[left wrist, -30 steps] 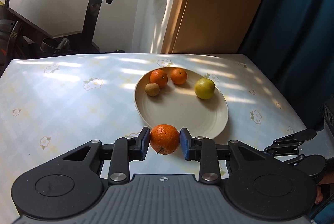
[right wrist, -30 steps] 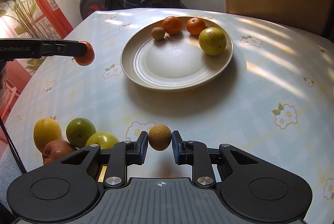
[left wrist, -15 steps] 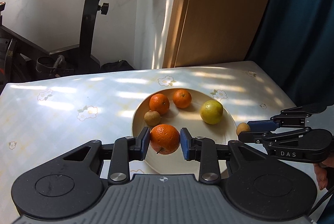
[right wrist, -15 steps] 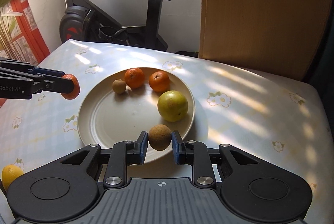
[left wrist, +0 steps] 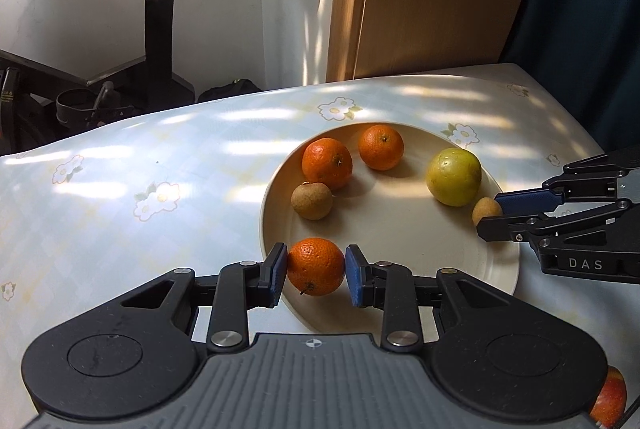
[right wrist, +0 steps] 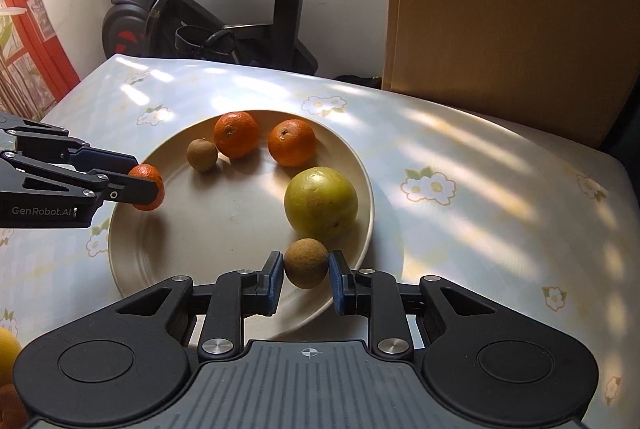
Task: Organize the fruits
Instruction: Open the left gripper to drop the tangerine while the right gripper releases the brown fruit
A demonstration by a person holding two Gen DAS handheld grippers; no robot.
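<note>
Cream-coloured and round, the plate fills the middle of the left wrist view, resting on a table covered with a pale checked cloth printed with white flowers. The left gripper has its blue pads clamped on an orange mandarin, held over the plate's near left rim. On the plate's far side lie two more mandarins, one to the left and one to the right, close together, with a small brown fruit just near of the left one. A large yellow-green fruit sits toward the right rim. From the right edge the right gripper reaches in, pinching a second small brown fruit just beside the yellow-green one. A red apple shows partly at the bottom right corner. In the right wrist view, the right gripper is shut on its brown fruit, above the near right part of the plate and just near of the yellow-green fruit. The two mandarins and the other brown fruit lie at the far side. The left gripper comes in from the left, gripping its mandarin over the plate's left rim. A yellow fruit peeks in at the lower left edge, and an exercise bike stands beyond the table by the wall.
</note>
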